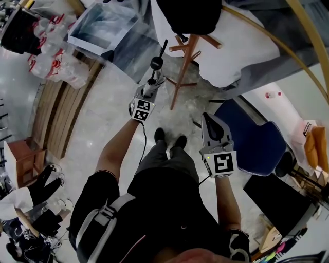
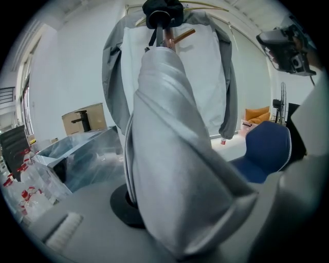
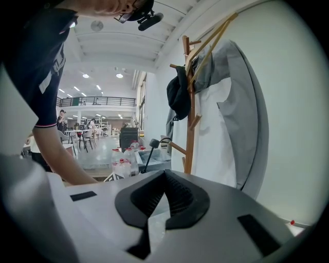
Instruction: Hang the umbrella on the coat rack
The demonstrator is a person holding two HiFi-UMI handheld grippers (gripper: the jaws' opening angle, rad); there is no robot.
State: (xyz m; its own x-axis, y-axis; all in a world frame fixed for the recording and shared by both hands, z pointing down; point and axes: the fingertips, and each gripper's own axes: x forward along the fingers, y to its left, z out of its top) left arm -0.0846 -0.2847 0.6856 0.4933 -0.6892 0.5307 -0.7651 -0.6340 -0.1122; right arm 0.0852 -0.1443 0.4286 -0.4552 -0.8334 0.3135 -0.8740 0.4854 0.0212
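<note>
A folded silver-grey umbrella (image 1: 152, 82) points up and away from my left gripper (image 1: 149, 93), which is shut on its cloth body. In the left gripper view the umbrella (image 2: 175, 154) fills the middle. Its black handle (image 2: 162, 12) with a strap is up beside a wooden peg (image 2: 183, 36) of the coat rack (image 1: 184, 67); I cannot tell whether they touch. A grey and white jacket (image 2: 211, 77) hangs behind. My right gripper (image 1: 215, 132) is lower right, shut and empty, and in its own view the right gripper (image 3: 162, 177) faces the rack (image 3: 189, 118) and the umbrella handle (image 3: 154, 143).
A dark cap or bag (image 3: 179, 92) hangs on the rack. A blue chair (image 1: 257, 141) stands to the right. Packs of water bottles (image 1: 56, 51) and a plastic-wrapped box (image 1: 105, 28) lie to the left, by a wooden bench (image 1: 56, 108). The person's shoes (image 1: 169, 137) are below the rack.
</note>
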